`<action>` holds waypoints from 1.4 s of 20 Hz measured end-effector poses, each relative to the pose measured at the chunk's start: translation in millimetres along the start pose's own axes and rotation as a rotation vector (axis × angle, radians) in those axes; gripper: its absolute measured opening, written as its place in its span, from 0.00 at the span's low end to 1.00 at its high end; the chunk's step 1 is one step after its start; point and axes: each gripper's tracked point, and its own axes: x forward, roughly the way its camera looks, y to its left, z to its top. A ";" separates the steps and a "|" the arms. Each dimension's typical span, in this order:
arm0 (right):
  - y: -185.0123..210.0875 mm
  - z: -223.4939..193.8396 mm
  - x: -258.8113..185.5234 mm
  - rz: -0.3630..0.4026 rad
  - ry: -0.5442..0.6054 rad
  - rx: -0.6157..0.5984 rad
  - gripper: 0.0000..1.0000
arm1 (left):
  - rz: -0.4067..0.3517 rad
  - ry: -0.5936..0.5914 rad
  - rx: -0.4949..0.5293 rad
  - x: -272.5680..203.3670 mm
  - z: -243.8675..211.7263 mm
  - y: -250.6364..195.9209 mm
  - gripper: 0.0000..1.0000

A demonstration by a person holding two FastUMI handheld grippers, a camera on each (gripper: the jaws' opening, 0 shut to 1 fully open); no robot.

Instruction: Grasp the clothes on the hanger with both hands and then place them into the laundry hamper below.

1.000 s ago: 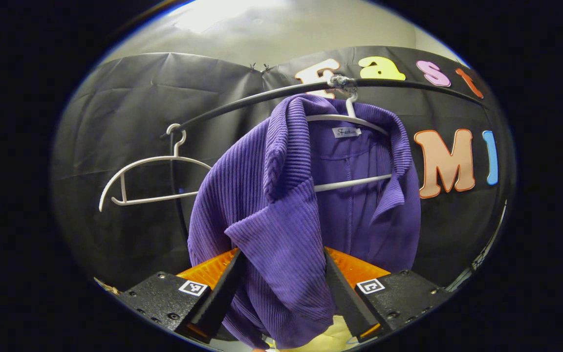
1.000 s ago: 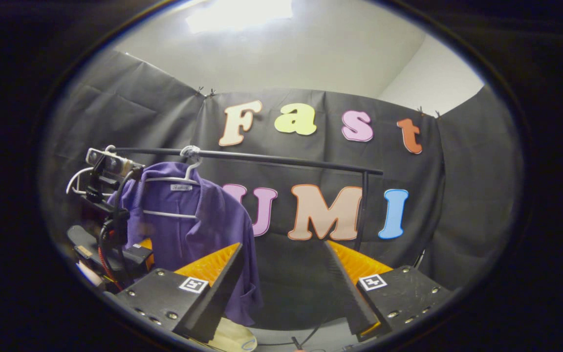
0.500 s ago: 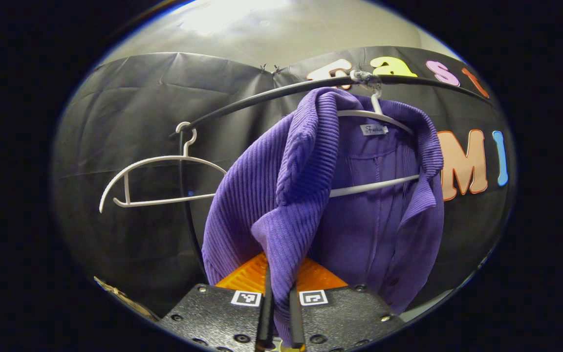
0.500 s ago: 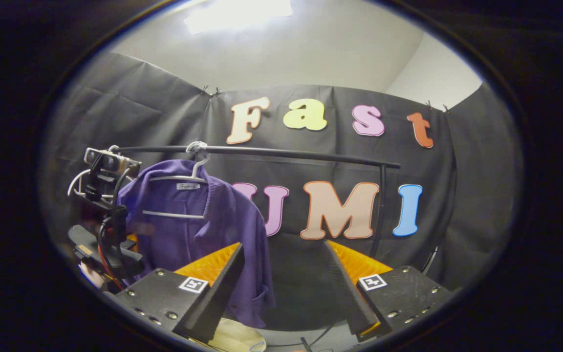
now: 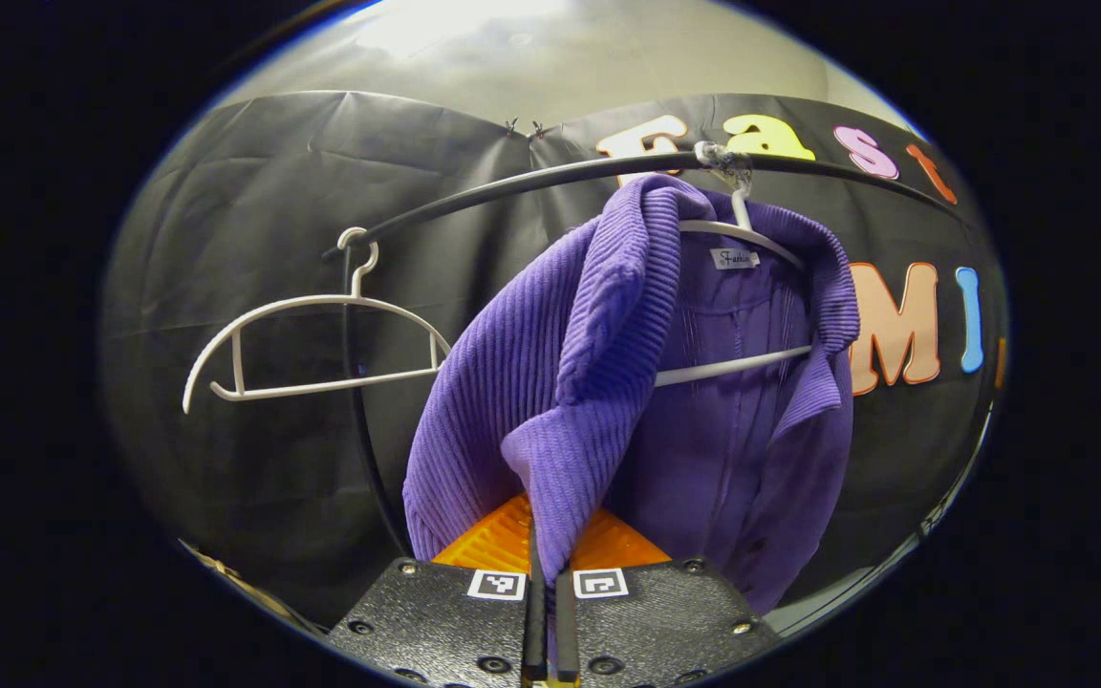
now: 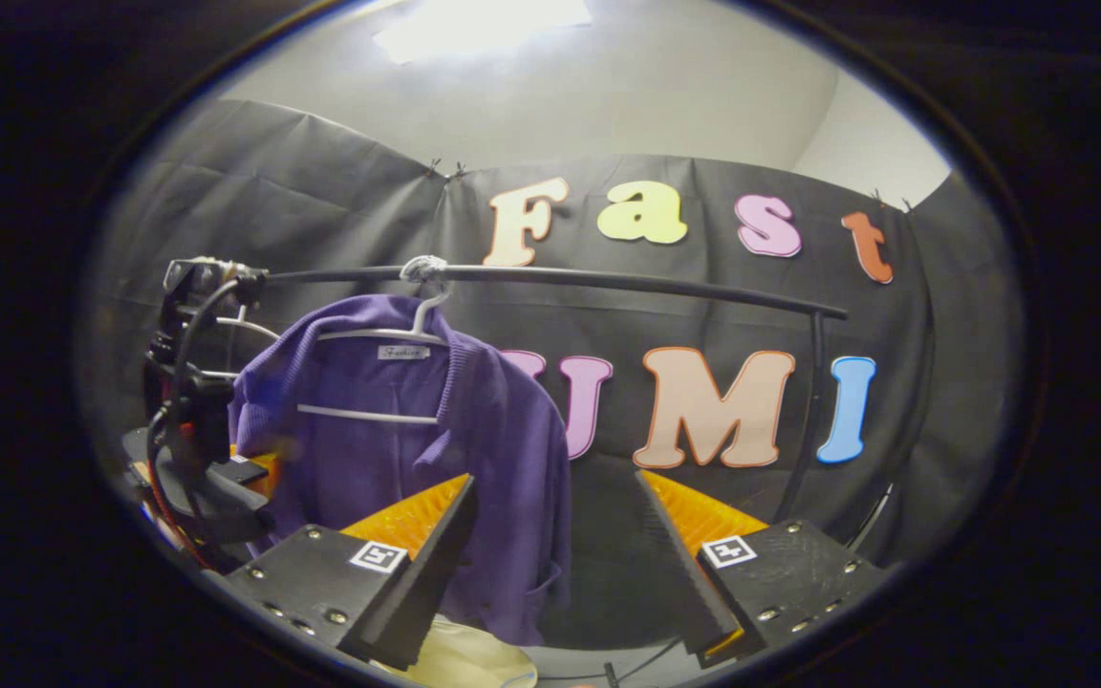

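A purple ribbed cardigan (image 5: 732,449) hangs on a white hanger (image 5: 737,368) from a black rail (image 5: 512,186). My left gripper (image 5: 546,583) is shut on the cardigan's front left edge, the cloth pinched between both fingers. In the right gripper view the same cardigan (image 6: 503,449) hangs at the left on its hanger (image 6: 369,413). My right gripper (image 6: 555,540) stands open, to the right of the garment and short of it, nothing between its fingers. The left gripper's body (image 6: 202,459) shows against the cardigan's left side.
An empty white hanger (image 5: 307,344) hangs near the left end of the rail, beside the rack's upright post (image 5: 359,420). The rail's right post (image 6: 809,401) stands at the right. A pale cream object (image 6: 469,659) lies low under the cardigan.
My left gripper went from open around the cardigan's edge to shut on it. The right gripper has drifted closer to the garment, staying open.
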 end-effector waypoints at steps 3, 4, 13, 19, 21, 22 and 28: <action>15.7 -7.5 13.7 0.030 0.011 -0.001 0.94 | -0.037 -0.005 -0.002 -2.2 0.8 -2.3 0.04; 21.6 -10.0 18.4 0.041 0.015 0.000 0.94 | -0.047 -0.005 -0.002 -2.1 0.1 -0.8 0.04; 78.6 -24.2 67.2 0.121 0.034 0.076 0.96 | -0.157 -0.009 -0.004 -3.7 3.7 -0.7 0.04; 109.7 -29.7 102.4 0.123 0.032 0.093 0.96 | -0.204 -0.021 0.022 -7.1 8.4 3.5 0.04; 113.9 -33.0 114.1 0.108 0.031 0.090 0.94 | -0.214 -0.022 0.028 -9.0 8.7 3.6 0.04; 113.8 -34.0 119.9 0.094 0.027 0.088 0.96 | -0.218 -0.023 0.033 -10.0 8.8 3.9 0.04; 98.0 -51.3 154.7 -0.006 0.035 0.051 0.94 | -0.226 -0.034 0.015 -17.3 19.1 11.0 0.04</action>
